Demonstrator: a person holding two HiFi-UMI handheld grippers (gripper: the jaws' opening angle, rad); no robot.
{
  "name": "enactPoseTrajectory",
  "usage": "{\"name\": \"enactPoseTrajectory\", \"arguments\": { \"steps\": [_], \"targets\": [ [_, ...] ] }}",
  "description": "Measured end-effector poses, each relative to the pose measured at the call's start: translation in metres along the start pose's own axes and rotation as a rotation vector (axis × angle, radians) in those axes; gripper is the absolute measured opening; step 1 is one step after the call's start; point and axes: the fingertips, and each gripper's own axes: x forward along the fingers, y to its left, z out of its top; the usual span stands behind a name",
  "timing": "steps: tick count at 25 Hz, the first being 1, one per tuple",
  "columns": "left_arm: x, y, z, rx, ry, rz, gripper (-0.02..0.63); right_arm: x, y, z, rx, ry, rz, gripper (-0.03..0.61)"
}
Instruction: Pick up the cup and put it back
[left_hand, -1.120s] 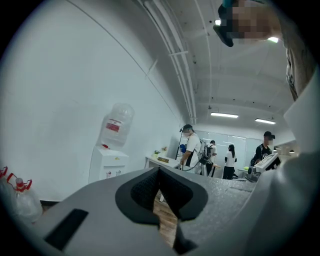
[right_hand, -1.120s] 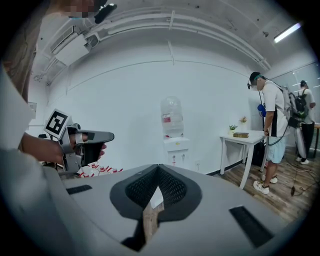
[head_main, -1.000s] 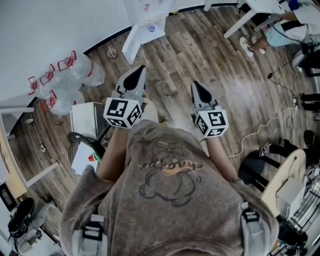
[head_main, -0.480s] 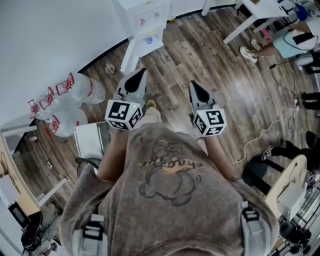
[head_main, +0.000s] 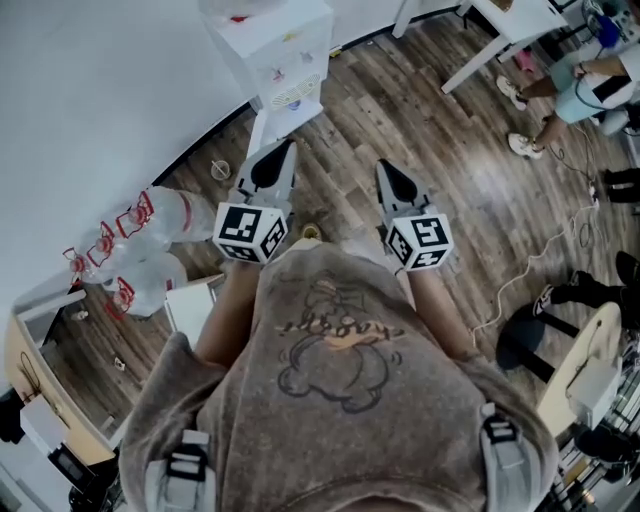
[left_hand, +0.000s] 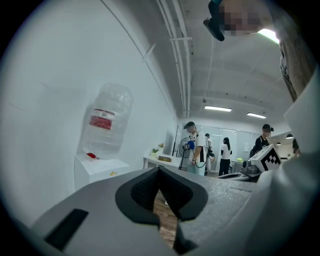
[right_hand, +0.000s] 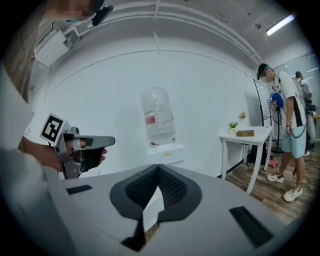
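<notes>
I hold both grippers out in front of my chest, above the wooden floor. The left gripper (head_main: 283, 148) (left_hand: 159, 170) is shut with nothing between its jaws. The right gripper (head_main: 382, 168) (right_hand: 158, 166) is shut too and holds nothing. Ahead of both stands a white water dispenser (head_main: 283, 55) with a clear bottle (left_hand: 105, 122) (right_hand: 158, 117) on top. A small cup-like thing (head_main: 219, 170) stands on the floor by the wall, left of the left gripper. No cup shows in either gripper view.
Empty water bottles with red handles (head_main: 150, 215) lie along the wall at the left. White tables (head_main: 490, 30) (right_hand: 247, 137) stand to the right, with people (head_main: 590, 85) (left_hand: 200, 150) beyond. A cable (head_main: 520, 270) and a black stool (head_main: 525, 340) are at the right.
The dispenser and the bottles have slid down and nearer in the head view as I move toward the wall. Both grippers keep the same pose and stay shut.
</notes>
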Motion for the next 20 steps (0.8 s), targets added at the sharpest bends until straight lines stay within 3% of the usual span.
{"name": "enactPoseTrajectory", "arguments": {
  "steps": [9, 20],
  "targets": [
    [0.045, 0.021, 0.001, 0.003, 0.009, -0.058, -0.003, 0.034, -0.023, 0.010, -0.012, 0.007, -0.051, 0.002],
    [0.124, 0.045, -0.007, -0.004, 0.016, -0.072, -0.003, 0.095, -0.079, 0.016, -0.014, 0.012, -0.036, 0.002]
  ]
}}
